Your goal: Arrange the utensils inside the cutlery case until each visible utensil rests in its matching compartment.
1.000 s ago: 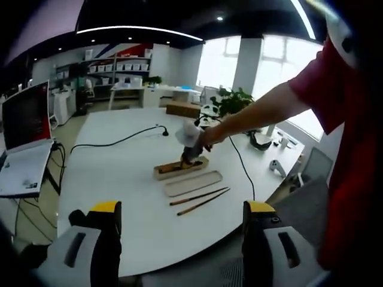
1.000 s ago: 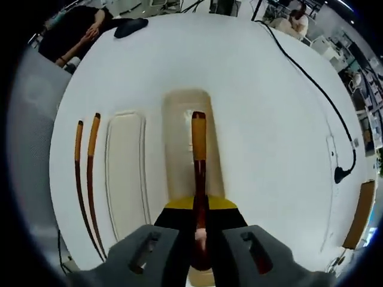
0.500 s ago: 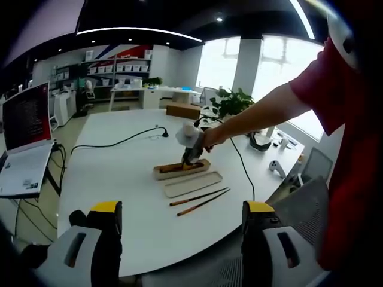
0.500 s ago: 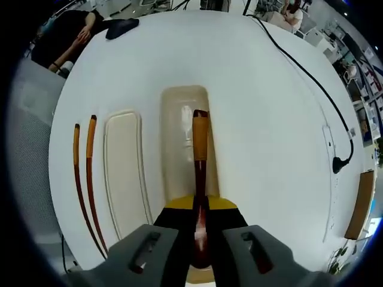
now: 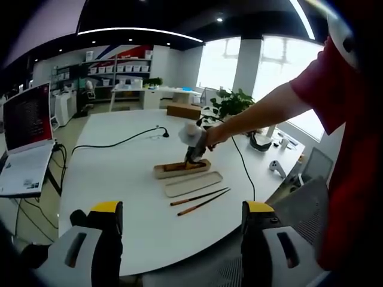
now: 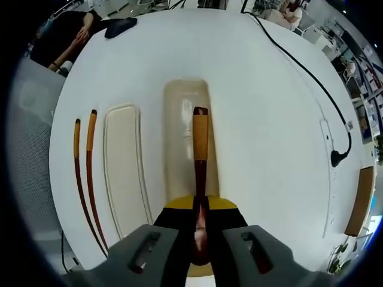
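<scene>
My right gripper (image 6: 200, 236) is shut on a dark wooden utensil (image 6: 200, 149) with a yellow-orange end, held lengthwise over the beige cutlery case (image 6: 187, 119). The case's lid (image 6: 122, 161) lies to the left of it, and two chopsticks (image 6: 85, 167) lie left of the lid. In the left gripper view, my left gripper (image 5: 179, 239) stands open, far back from the table, with nothing between its fingers. That view shows the right gripper (image 5: 194, 146) over the case (image 5: 179, 168), the lid (image 5: 192, 183) and the chopsticks (image 5: 200, 200) in front.
A round white table (image 5: 119, 179) carries a black cable (image 5: 116, 142) and a wooden box (image 5: 182, 109) at the back. A laptop (image 5: 24, 143) stands at the left. A person's arm in a red sleeve (image 5: 323, 95) reaches in from the right. A dark mouse (image 6: 119, 25) lies far off.
The right gripper has drawn back slightly along the case with the utensil still held. The left gripper has not moved.
</scene>
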The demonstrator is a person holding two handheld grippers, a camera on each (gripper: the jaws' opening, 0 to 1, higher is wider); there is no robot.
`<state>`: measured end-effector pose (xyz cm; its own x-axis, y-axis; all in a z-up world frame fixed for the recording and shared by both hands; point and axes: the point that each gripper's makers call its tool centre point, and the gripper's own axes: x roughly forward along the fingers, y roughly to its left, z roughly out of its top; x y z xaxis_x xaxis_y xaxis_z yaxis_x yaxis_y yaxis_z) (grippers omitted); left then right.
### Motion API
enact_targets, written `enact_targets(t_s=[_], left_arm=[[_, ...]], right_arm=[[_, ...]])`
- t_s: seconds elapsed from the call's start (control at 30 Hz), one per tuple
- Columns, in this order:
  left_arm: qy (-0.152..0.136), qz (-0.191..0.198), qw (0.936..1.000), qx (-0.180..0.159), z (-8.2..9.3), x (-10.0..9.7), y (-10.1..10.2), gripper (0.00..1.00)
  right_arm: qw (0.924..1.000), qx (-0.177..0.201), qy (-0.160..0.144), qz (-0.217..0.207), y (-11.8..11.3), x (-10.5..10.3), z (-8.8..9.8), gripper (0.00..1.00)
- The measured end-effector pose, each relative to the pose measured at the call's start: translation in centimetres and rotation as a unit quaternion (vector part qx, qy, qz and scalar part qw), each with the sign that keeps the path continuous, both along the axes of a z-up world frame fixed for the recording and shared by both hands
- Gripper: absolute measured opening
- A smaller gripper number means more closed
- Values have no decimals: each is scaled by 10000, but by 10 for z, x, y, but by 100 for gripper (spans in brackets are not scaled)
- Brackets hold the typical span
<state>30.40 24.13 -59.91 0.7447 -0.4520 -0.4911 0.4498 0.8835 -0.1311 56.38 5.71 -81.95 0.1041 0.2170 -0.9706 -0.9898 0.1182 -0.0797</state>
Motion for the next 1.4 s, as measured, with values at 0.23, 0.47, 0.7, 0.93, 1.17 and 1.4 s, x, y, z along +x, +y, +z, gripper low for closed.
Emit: enact_targets(t_s=[0.23, 0.47, 0.7, 0.93, 1.17, 1.4], left_arm=[[-15, -41, 10000, 7, 1, 1, -2, 83], [-53, -63, 10000, -7, 4, 2, -3, 82], [-71, -66, 10000, -13, 5, -1, -3, 82], [-172, -81, 9998, -46, 11, -1, -3, 82], [-281, -108, 9995, -138, 18, -3, -5, 82], [-365, -239, 9989, -175, 23, -9, -12, 83]], right_arm=[[9999, -103, 40, -40, -13, -2, 1, 2], [9998, -98, -10, -196, -16, 1, 4, 2], [9995, 15, -102, -310, -15, 2, 17, 2], [9988, 130, -180, -441, -16, -1, 32, 4], [9982, 141, -289, -506, -23, -6, 51, 5], [9974, 227, -379, -565, -28, -16, 64, 7]])
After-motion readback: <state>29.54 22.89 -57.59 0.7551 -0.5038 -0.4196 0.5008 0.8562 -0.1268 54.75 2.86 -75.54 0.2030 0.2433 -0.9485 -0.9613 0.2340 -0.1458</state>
